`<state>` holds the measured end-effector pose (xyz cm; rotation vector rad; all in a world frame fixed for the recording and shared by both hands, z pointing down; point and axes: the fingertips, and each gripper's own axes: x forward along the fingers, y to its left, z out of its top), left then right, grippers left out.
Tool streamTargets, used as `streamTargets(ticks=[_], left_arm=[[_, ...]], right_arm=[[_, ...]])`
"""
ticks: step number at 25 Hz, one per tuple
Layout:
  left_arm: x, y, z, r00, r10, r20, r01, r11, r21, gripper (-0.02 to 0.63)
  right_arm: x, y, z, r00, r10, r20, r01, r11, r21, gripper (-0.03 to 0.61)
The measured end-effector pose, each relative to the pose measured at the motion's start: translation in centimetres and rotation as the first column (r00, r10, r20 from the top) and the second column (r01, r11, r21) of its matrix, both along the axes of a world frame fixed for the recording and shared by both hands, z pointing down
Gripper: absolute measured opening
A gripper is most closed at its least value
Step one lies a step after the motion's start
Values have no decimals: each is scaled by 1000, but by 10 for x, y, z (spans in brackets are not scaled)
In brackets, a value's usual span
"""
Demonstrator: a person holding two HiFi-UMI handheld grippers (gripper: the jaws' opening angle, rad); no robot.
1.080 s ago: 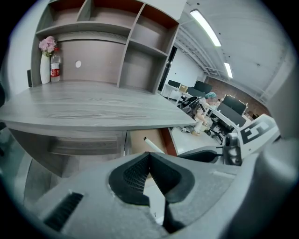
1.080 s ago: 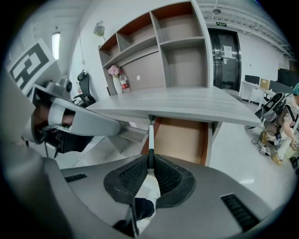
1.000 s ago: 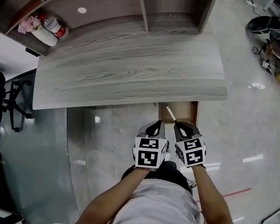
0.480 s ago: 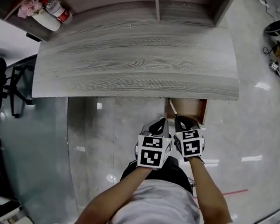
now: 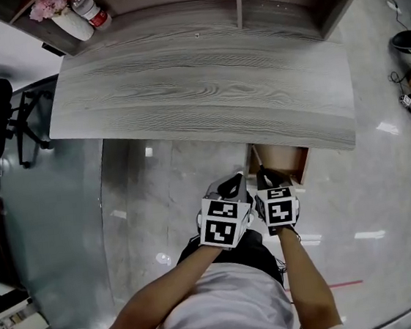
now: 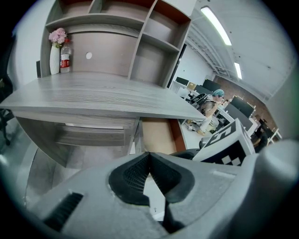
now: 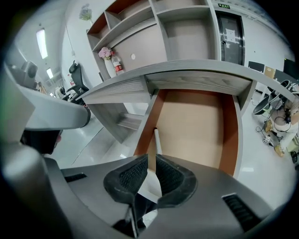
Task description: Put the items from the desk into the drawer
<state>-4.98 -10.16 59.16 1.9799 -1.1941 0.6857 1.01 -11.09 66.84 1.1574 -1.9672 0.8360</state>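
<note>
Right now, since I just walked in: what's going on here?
A person holds two grippers at the open tan-floored drawer under the grey wood-grain desk. The left gripper is shut and empty; the right gripper has its jaws slightly apart, also empty. A thin white stick lies inside the drawer along its left wall. Only a white flower vase and a bottle stand on the desk, far left.
</note>
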Motion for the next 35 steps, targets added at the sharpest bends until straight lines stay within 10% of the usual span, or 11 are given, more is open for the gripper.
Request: streamTargets(ticks=[35], left_arm=[[30, 70, -112, 987, 160, -1, -154, 955, 254, 2]], right_arm=[[2, 85, -199, 975, 70, 212, -145, 922, 360, 2]])
